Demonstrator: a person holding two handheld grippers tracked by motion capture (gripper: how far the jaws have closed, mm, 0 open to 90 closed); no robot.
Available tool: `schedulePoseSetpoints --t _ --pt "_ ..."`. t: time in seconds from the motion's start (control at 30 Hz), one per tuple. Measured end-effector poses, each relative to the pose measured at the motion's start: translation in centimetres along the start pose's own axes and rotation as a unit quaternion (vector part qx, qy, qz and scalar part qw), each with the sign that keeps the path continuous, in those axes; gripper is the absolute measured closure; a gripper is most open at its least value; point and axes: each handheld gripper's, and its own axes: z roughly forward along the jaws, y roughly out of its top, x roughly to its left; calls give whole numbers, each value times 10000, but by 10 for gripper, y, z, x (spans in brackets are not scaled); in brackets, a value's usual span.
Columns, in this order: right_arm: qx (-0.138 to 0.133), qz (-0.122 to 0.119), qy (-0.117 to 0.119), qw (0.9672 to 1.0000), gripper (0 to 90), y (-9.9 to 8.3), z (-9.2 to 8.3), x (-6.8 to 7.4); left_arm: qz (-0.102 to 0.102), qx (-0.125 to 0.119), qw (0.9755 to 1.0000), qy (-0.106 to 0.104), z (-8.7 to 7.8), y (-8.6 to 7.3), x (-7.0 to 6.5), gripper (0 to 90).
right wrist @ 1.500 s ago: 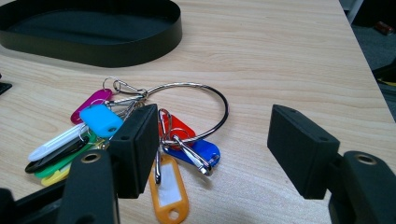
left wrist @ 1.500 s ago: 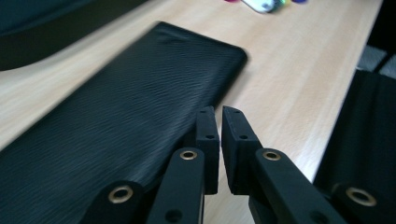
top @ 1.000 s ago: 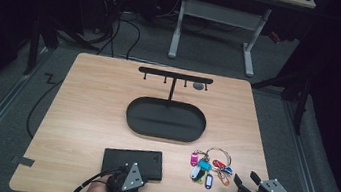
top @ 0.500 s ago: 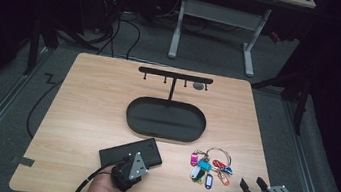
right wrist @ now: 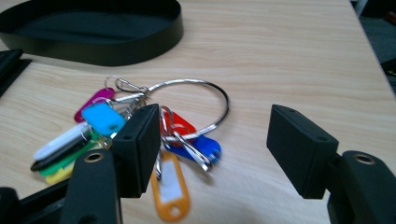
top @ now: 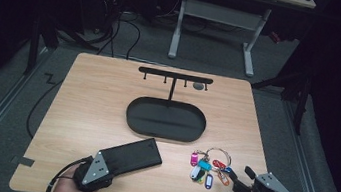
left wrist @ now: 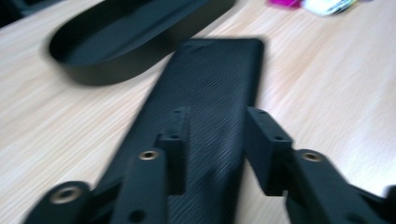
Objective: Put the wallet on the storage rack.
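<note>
Across the wooden counter (top: 90, 110), left gripper (left wrist: 212, 149) fingers had just been opening over the black case (left wrist: 205, 112); right gripper (right wrist: 212, 149) fingers stood apart at the key ring (right wrist: 187, 100).

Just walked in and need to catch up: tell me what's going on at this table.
A person works at a wooden table with a gripper in each hand. The left gripper sits over the near end of a flat black case; its jaws have just been opening and stand either side of the case without pressing on it. The right gripper is open, pointed at a ring of coloured key tags on the table. Beyond them stands a black oval tray with a hook rack.
</note>
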Motion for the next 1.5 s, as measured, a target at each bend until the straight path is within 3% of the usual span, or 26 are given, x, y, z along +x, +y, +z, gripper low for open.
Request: schedulePoseSetpoints --t 0.07,0.17,0.37,0.5,0.7,0.77,0.93,1.1,1.23,1.4,1.5 --pt "-3 -33 62 10000 354 3 5 3 15 95 9999 60 -1 -4 1 528" --pt "-12 -70 115 9999 354 5 9 5 -42 128 9999 -66 -4 -12 0 495" --pt "28 -81 202 9998 354 7 15 7 478 249 9985 -59 3 -10 -11 453" --pt "26 -44 167 9998 354 6 13 5 560 272 9980 -116 8 -10 -12 450" --pt "34 21 105 9999 355 2 7 2 925 171 9956 30 14 -15 -13 497" --pt "12 61 60 10000 356 0 2 -1 881 214 9959 -11 14 -13 -12 537" --pt "-6 132 24 9999 356 -2 -2 -4 1023 254 9944 33 15 -7 -15 680" --pt "-13 198 34 9998 356 -3 -5 -6 1017 206 9946 -27 14 -7 -13 720" --pt "-4 204 64 9998 356 -3 -3 -5 1115 210 9935 62 13 -6 -16 749" --pt "3 179 124 9998 356 -1 0 -3 1071 130 9940 161 10 -3 -17 777" --pt "8 164 137 9998 356 -1 0 -3 933 -17 9955 154 4 -1 -15 786"
